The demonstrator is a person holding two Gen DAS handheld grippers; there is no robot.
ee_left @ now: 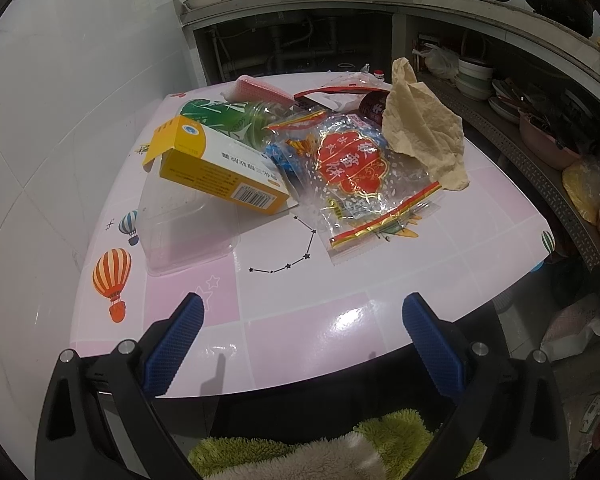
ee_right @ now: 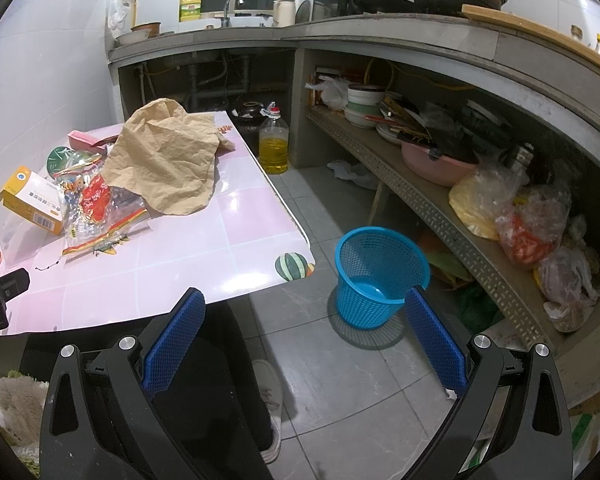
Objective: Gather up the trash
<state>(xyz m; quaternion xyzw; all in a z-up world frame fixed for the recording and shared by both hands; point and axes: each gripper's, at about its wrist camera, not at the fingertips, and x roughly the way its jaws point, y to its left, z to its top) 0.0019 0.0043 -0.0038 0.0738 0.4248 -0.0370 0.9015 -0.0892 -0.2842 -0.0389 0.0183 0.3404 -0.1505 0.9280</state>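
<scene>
Trash lies piled on the pink table (ee_left: 300, 320): a yellow box (ee_left: 216, 172), a clear plastic tray (ee_left: 180, 232), a green can (ee_left: 220, 118), a clear wrapper with red print (ee_left: 356, 176) and crumpled brown paper (ee_left: 424, 128). My left gripper (ee_left: 300, 340) hovers open over the table's near edge, short of the pile, holding nothing. My right gripper (ee_right: 304, 336) is open and empty above the floor, right of the table (ee_right: 236, 240). A blue mesh basket (ee_right: 376, 276) stands on the floor just beyond its right finger. The brown paper (ee_right: 168, 160), wrapper (ee_right: 100, 208) and box (ee_right: 32, 200) show at left.
A low kitchen shelf (ee_right: 460, 220) with bowls and plastic bags runs along the right. An oil bottle (ee_right: 273, 144) stands on the floor past the table. A person's shoe (ee_right: 270, 400) and dark trouser leg are below my right gripper. A green-white fluffy rug (ee_left: 340, 448) lies underneath.
</scene>
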